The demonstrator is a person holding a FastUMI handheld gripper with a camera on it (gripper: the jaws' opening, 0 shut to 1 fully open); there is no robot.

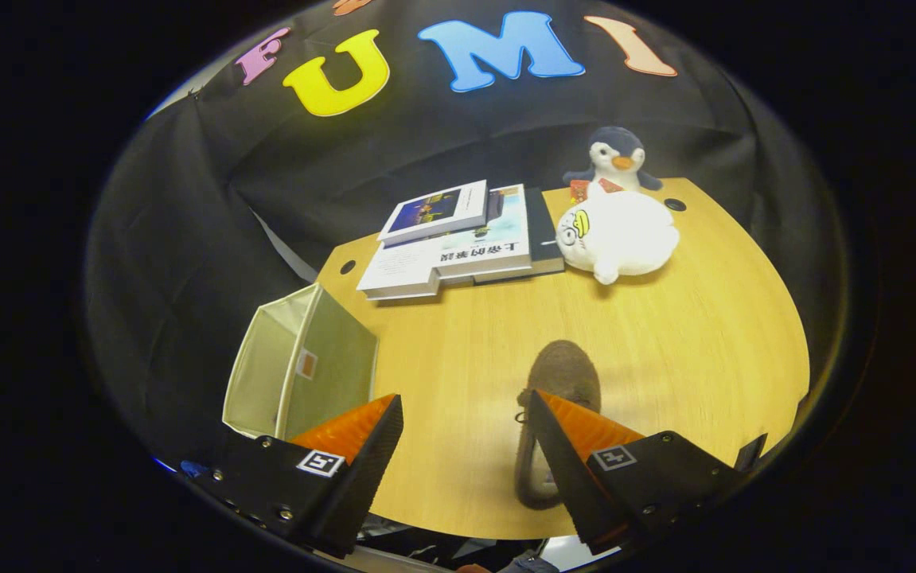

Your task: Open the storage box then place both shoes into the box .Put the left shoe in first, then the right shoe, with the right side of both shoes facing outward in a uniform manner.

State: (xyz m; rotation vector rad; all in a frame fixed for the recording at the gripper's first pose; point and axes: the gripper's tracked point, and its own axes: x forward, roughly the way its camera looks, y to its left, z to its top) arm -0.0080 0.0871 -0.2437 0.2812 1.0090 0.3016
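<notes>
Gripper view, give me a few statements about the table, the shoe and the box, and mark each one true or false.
1. The gripper has its fingers spread apart with nothing between them. True.
2. The brown shoe already sits inside the storage box. False: it lies on the wooden table, partly behind one finger.
3. The storage box stands at the table's edge with its opening showing. True.
4. The books are stacked inside the box. False: they lie on the table beyond it.
5. A white plush toy lies beside the books, with a penguin toy behind it. True.
</notes>
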